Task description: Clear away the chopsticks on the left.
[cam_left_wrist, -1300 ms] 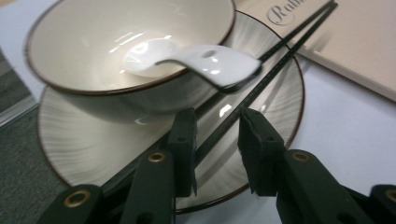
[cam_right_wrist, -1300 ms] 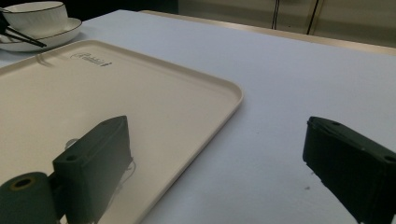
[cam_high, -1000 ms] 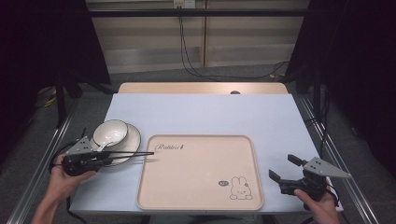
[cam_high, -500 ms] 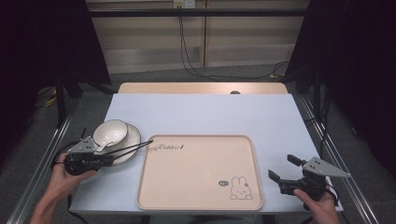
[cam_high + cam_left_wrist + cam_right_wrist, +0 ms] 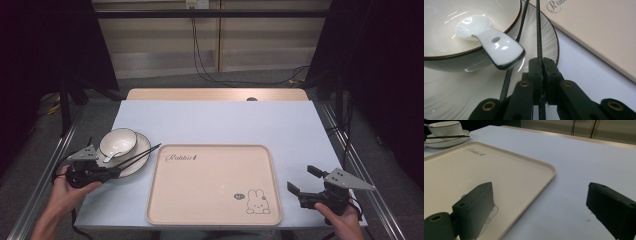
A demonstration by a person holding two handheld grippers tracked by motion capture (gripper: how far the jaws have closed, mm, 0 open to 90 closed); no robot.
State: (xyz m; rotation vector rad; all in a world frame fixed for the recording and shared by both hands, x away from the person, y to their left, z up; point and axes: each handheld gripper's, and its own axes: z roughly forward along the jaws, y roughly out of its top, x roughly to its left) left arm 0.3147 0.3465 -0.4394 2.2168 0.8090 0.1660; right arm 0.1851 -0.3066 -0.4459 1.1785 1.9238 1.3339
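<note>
A white bowl (image 5: 118, 142) with a white spoon (image 5: 491, 42) in it stands on a ribbed plate (image 5: 136, 161) at the table's left. My left gripper (image 5: 116, 170) is at the plate's near edge, shut on a black chopstick (image 5: 538, 30) that points toward the tray. A second chopstick (image 5: 522, 25) runs beside it, left of the jaws, across the plate. The beige rabbit tray (image 5: 215, 185) lies bare in the middle. At its right edge my right gripper (image 5: 302, 179) is open with nothing between its jaws, low over the table.
The pale blue table (image 5: 215, 120) stretches away behind the tray, with a wooden strip (image 5: 215, 94) along its far edge. Metal rails (image 5: 350, 150) run down both sides. In the right gripper view the bowl (image 5: 445, 127) and plate (image 5: 446, 141) sit far off.
The chopsticks' far tips have swung from pointing at the tray's left edge to pointing up and away, over the plate's rim. My right gripper has not moved.
</note>
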